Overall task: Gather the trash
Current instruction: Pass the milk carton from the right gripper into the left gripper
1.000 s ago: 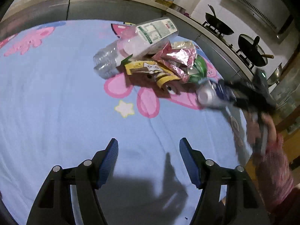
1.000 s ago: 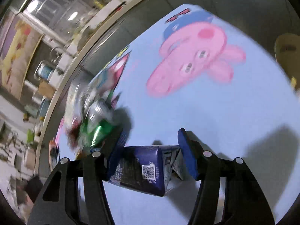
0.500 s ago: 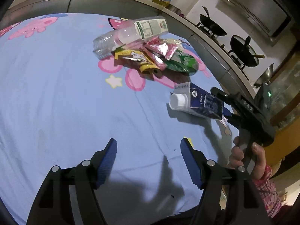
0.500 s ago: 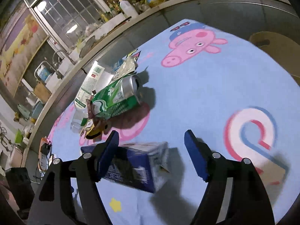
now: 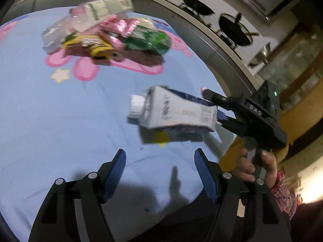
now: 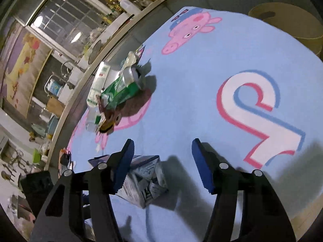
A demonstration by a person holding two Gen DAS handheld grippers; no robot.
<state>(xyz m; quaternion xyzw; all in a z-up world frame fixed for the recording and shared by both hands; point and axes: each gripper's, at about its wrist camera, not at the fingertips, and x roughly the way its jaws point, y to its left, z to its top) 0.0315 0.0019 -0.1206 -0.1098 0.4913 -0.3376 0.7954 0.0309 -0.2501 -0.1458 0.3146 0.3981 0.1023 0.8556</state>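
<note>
Working the milk carton point(image 5: 177, 113) clear of the trash pile point(image 5: 105, 32) lying well ahead.
Right tongs point(image 6: 161, 147) just closing, not yet gripping, touching carton on one side only; left tongs point(image 5: 159, 155) gaping wide, empty, readying over bench point(image 5: 50, 111).

1. Carton point(image 5: 177, 111): white and dark blue drink carton with a white screw cap point(image 5: 136, 109). It is tilted on its side, cap end pointing away from the right hand-held gripper point(image 5: 217, 111), base end between that gripper's fingers. In the right wrist view the folded base point(image 6: 145, 183) is creased and sits against the left finger only.
2. Can point(image 6: 123, 87): green and silver, dented, lying on its side in the pile, open top facing right in the right wrist view.
3. Bottle point(image 5: 86, 18): clear plastic, crushed, green-and-white label, at the pile's far edge.
4. Wrappers point(image 5: 119, 27): pink foil and yellow point(image 5: 90, 44), crumpled, between bottle and can.
</note>
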